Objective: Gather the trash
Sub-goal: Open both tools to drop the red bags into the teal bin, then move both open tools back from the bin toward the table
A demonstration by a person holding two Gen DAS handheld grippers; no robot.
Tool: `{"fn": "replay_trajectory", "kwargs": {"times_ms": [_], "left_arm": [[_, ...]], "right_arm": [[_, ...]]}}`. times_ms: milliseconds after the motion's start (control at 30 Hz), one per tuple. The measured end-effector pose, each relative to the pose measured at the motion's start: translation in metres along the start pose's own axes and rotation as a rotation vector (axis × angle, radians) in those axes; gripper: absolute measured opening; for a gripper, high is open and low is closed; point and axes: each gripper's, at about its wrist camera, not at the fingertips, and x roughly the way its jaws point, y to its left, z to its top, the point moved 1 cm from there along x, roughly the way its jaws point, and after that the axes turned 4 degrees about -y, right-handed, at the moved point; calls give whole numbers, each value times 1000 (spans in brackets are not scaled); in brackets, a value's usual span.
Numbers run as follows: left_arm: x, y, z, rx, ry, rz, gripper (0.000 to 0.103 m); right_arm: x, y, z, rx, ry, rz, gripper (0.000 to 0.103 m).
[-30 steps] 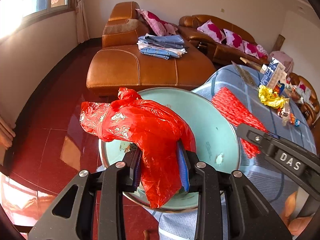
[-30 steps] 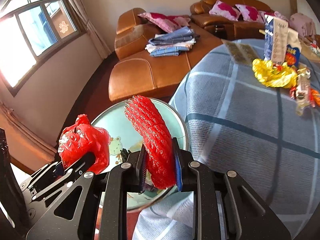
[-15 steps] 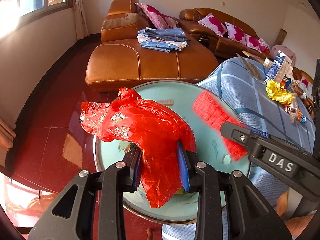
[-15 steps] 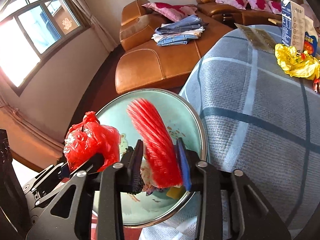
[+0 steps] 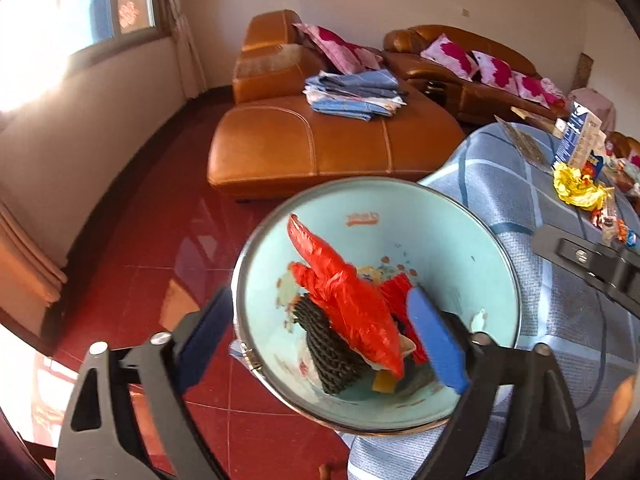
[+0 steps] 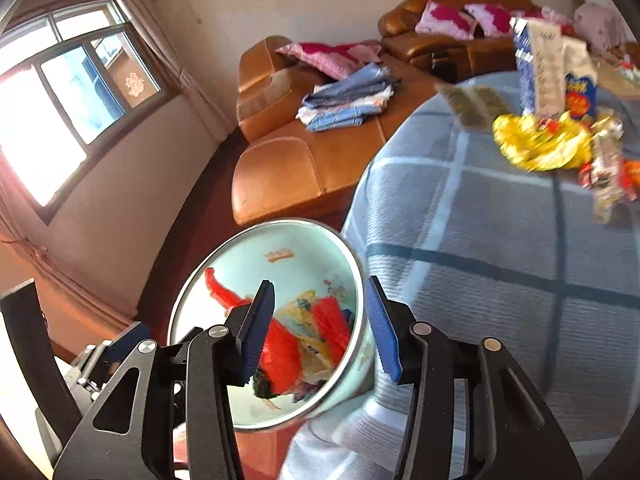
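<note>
Red plastic bag [image 5: 348, 300] lies inside the pale green bin [image 5: 472, 248], lower centre of the left wrist view, on top of a dark woven piece [image 5: 332, 344] and a red mesh piece [image 5: 398, 292] beside it; yellow scraps show at the bottom. Collected so far, by the look of it: these items. Left to collect: a yellow wrapper [image 6: 540, 144], small snack wrappers [image 6: 608, 176] and cartons [image 6: 552, 72] on the checked-cloth counter [image 6: 500, 240], upper right of the right wrist view, well apart from the bin. Judged partly done. Left gripper [image 5: 320, 328]: fingers opening, spread wide, one finger [image 5: 204, 332] outside the bin rim at lower left, the other over the inside; the bag shows between them but the pads are not pressing on it. Right gripper [image 6: 320, 328]: fingers opening, about halfway apart, nothing held; the bin and its contents show through the gap below.
</note>
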Motion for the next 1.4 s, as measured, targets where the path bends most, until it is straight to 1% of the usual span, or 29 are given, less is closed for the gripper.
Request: {"fn": "replay_trajectory", "kwargs": {"times_ms": [67,167,300,367,433,600,833,1000,1133,1300,1400], "left_arm": [[-5,-1,1,0,-9,10,91],[-13,-6,3,2,-20,20,93],[-23,-18,4,22,-36,12,97],[-29,-26,4,30,-42,9,97],[-33,-34,4,38,-43,-2,97],[-45,-63,1,82,-53,-34,97],[-62,-109,0,147,-68,-98,97],[-65,-141,-6,193,-60,-142,97],[-65,-164,-12,218,-39,-182,97],[-58,-195,-27,269,5,-257,97],[-51,-210,-33,301,29,-300,97]], "right_arm": [[-9,-3,-1,-20,-22,-30,47],[-20,-15,-1,-11,-37,-58,50],[-37,-34,-3,18,-55,-94,53],[-44,-43,-4,31,-63,-107,55],[-54,-53,-7,44,-76,-123,60],[-81,-82,-10,85,-109,-175,60],[-117,-129,-16,155,-155,-248,60],[-141,-161,-22,194,-180,-298,60],[-155,-187,-26,216,-188,-347,60],[-167,-220,-32,258,-197,-413,60],[-169,-241,-30,259,-188,-460,60]]}}
